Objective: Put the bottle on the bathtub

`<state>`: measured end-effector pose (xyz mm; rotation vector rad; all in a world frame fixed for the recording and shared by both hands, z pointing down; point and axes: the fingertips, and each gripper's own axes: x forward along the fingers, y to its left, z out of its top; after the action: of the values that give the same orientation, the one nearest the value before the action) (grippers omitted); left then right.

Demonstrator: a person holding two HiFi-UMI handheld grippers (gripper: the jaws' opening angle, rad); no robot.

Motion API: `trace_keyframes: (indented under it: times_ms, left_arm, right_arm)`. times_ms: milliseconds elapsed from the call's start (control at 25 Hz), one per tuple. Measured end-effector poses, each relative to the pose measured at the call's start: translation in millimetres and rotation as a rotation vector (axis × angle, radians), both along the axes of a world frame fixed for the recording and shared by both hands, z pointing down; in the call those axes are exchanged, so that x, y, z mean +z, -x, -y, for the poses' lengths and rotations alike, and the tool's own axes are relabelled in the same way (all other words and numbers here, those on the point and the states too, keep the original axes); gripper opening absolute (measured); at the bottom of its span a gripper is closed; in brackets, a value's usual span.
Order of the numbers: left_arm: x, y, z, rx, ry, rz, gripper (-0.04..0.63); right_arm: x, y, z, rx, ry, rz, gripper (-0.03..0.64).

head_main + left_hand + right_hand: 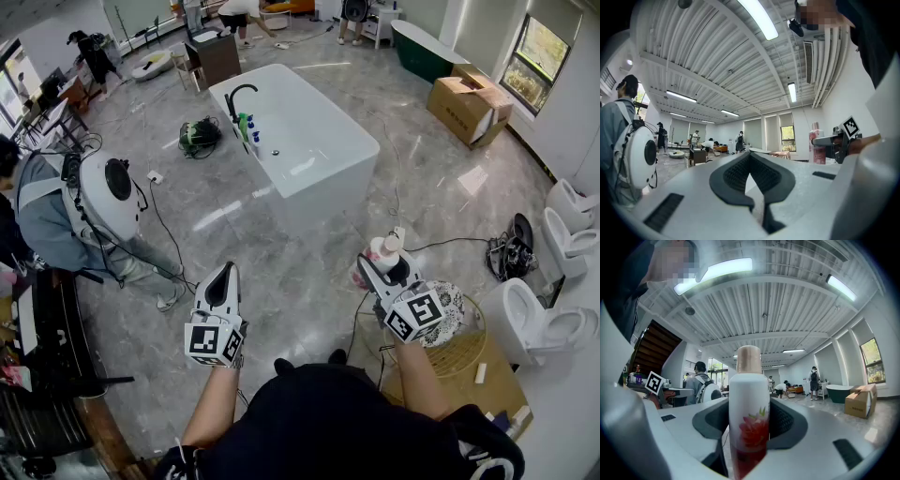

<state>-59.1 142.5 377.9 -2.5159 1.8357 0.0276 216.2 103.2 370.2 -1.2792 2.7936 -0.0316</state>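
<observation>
White flower-printed bottle (749, 423) stood upright, pinched by right gripper (390, 270); left gripper (750, 158) empty, jaws pressed together; bathtub (330, 192) well apart.

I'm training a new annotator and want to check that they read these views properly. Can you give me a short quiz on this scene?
1. True or false: the left gripper holds the bottle.
2. The bottle's cap is: A tan, B blue, C black.
3. What stands on the rim of the bathtub beside the black faucet?
Key: 1 False: the right gripper is shut on the bottle, and the left gripper is shut and empty. 2 A. 3 Small bottles, one of them green.
</observation>
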Motion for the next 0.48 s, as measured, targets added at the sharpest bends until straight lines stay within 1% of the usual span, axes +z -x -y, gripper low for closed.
trace_keyframes:
  times_ms: [480]
  left_arm:
    - [7.0,3.9,-6.4,0.01,0.008,-0.006,0.009]
  right_arm:
    - [3.2,6.6,-9.3,-0.018,0.006,0.017,0.225]
